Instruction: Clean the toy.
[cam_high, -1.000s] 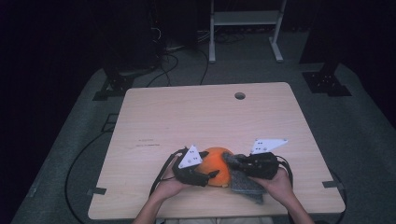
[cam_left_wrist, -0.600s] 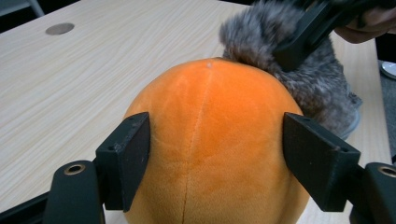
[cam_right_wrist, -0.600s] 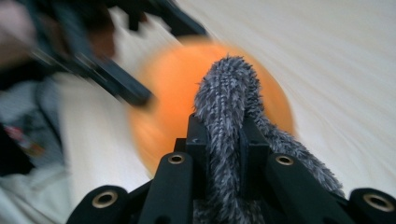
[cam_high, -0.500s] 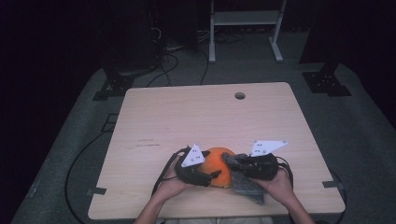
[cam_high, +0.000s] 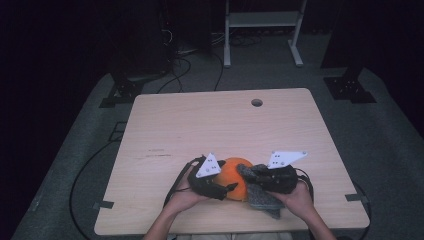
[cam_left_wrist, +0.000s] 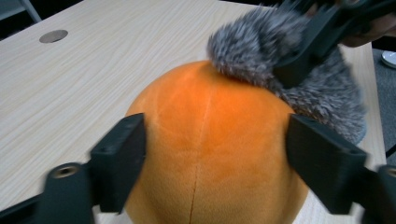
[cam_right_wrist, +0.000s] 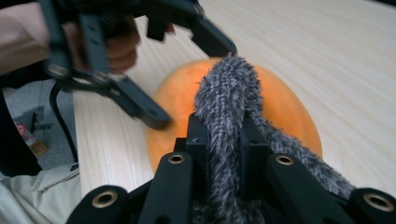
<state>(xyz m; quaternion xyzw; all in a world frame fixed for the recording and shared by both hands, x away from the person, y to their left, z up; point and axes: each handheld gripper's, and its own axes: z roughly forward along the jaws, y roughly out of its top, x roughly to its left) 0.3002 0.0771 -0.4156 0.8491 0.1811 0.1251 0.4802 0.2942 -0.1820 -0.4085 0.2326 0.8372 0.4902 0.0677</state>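
Two handheld grippers meet over a round orange plush ball (cam_left_wrist: 205, 154) near the table's (cam_high: 200, 120) near edge, about midway along it. Its smooth fabric shows a fine seam down the middle. The left gripper (cam_left_wrist: 215, 149) has its jaws spread, one at each side of the ball. The right gripper (cam_right_wrist: 223, 137) pinches a shaggy grey furry piece (cam_right_wrist: 226, 102) draped on the ball's top. Beyond, a round hole (cam_high: 257, 102) sits near the far edge.
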